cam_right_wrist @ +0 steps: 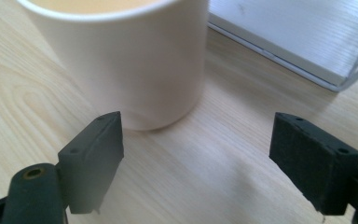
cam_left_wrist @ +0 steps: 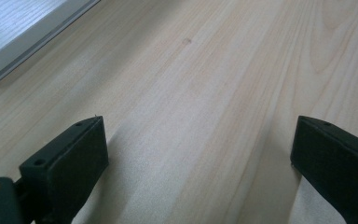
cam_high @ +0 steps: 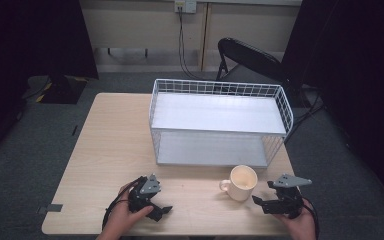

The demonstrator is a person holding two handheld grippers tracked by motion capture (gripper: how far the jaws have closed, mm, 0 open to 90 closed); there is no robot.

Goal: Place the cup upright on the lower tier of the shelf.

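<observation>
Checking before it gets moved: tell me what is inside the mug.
The cream mug looks empty: pale inner wall and part of the bottom show in the high view. Its near wall hides the rest of the bottom.

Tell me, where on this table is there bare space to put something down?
The widest free patch is the table left of the wire rack, down to the left gripper. Another lies between that gripper and the mug. Both rack shelves are bare. It is crowded at the front right, where the right gripper faces the mug.

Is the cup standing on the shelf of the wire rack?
No, the cup stands upright on the table, in front of the wire rack and apart from it.
</observation>
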